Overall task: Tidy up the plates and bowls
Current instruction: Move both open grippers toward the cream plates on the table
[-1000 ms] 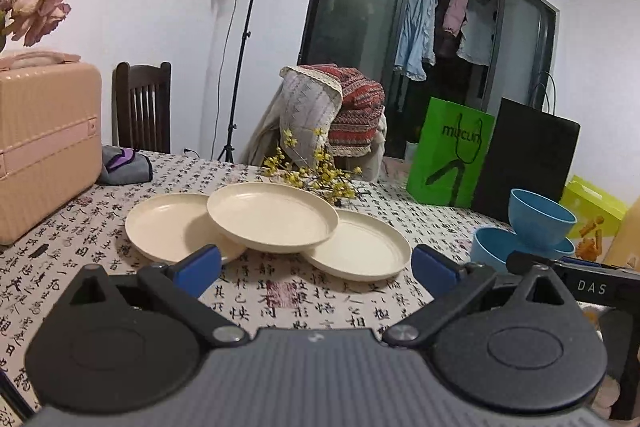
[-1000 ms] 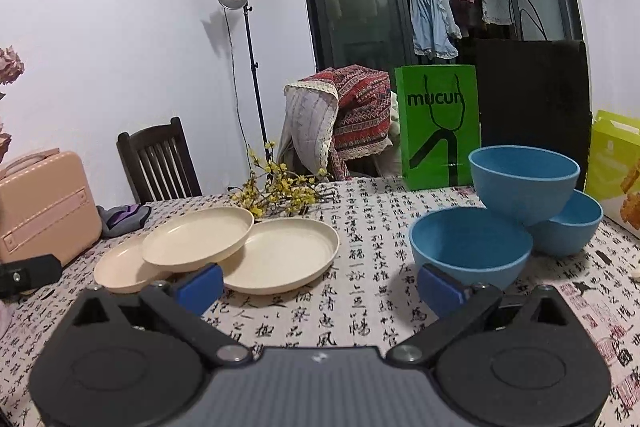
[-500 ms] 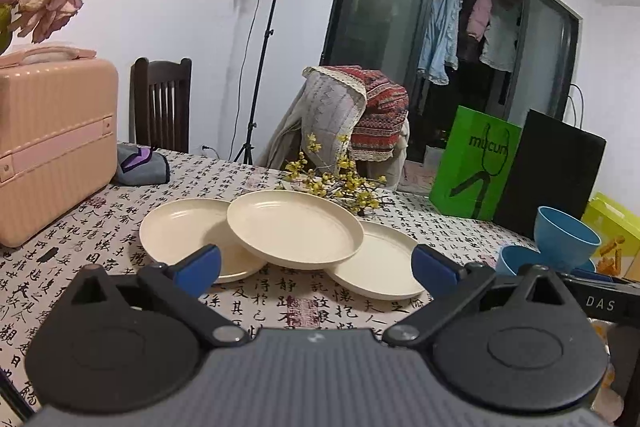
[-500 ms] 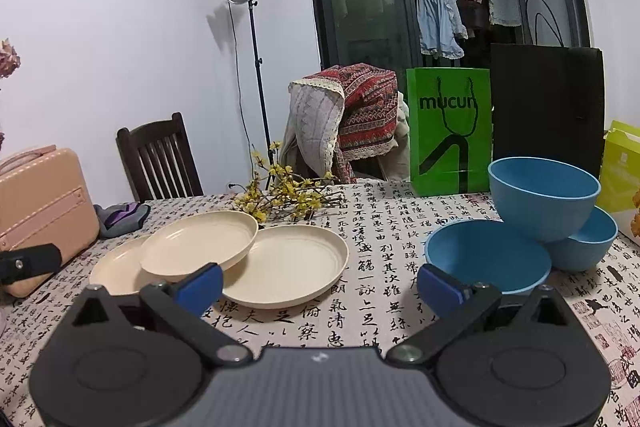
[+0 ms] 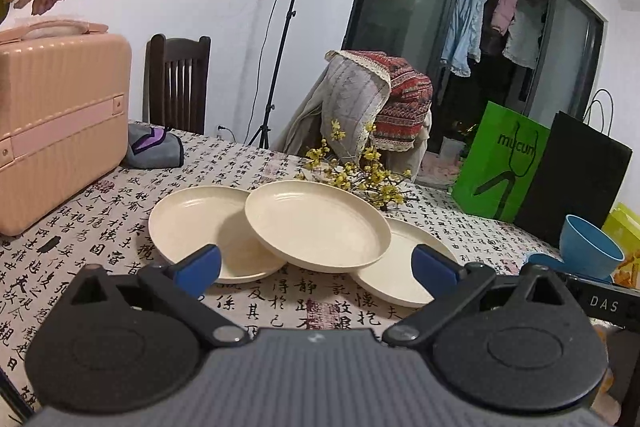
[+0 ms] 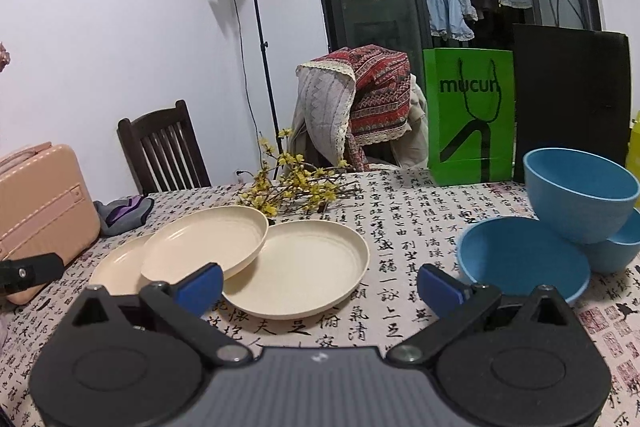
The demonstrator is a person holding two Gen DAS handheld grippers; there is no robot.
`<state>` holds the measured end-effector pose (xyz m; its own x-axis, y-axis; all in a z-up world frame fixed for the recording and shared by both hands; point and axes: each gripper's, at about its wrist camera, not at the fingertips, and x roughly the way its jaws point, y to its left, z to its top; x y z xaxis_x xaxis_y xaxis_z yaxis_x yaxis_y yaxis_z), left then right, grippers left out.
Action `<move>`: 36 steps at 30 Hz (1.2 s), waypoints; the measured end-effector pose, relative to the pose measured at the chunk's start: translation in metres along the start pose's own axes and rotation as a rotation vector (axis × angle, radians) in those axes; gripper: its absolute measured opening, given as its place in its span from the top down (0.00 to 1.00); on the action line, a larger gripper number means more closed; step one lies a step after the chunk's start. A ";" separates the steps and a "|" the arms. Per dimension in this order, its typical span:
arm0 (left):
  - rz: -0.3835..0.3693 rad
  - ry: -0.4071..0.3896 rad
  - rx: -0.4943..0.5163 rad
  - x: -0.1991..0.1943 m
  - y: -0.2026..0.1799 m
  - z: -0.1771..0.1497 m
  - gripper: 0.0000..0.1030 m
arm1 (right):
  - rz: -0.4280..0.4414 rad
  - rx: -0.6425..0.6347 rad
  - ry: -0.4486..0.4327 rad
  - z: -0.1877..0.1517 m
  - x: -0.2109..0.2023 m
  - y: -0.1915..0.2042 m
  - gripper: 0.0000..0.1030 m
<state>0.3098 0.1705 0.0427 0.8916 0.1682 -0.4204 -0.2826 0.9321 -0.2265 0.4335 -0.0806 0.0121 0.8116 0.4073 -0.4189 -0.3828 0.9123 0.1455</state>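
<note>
Three cream plates lie overlapped on the calligraphy-print tablecloth: a middle plate (image 5: 316,223) (image 6: 204,247) rests tilted across a left plate (image 5: 200,223) (image 6: 116,267) and a right plate (image 5: 404,267) (image 6: 300,267). Three blue bowls sit to the right: a front bowl (image 6: 520,259), a tilted upper bowl (image 6: 580,195) (image 5: 588,247) leaning on it, and a third bowl (image 6: 616,247) behind. My left gripper (image 5: 316,269) hovers open just short of the plates. My right gripper (image 6: 318,285) is open between the plates and the bowls, holding nothing.
A pink hard case (image 5: 56,123) stands at the table's left, a grey pouch (image 5: 154,147) beside it. Yellow flower twigs (image 5: 360,175) lie behind the plates. Green (image 6: 468,115) and black (image 6: 572,103) paper bags stand at the back right. Chairs and a lamp stand lie beyond the table.
Both grippers have drifted forward toward the table centre, so plates and bowls look larger and lower. Both stay open; plates and bowls have not moved.
</note>
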 end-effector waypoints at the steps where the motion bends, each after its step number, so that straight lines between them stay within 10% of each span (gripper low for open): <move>1: 0.001 0.004 -0.004 0.002 0.001 0.001 0.00 | 0.000 -0.001 0.000 0.001 0.002 0.002 0.00; 36: 0.101 0.072 -0.137 0.072 0.038 0.056 0.00 | 0.031 0.035 0.049 0.049 0.092 0.046 0.00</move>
<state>0.3834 0.2358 0.0533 0.8299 0.2308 -0.5079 -0.4194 0.8585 -0.2953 0.5121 0.0007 0.0245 0.7765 0.4335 -0.4572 -0.3912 0.9006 0.1896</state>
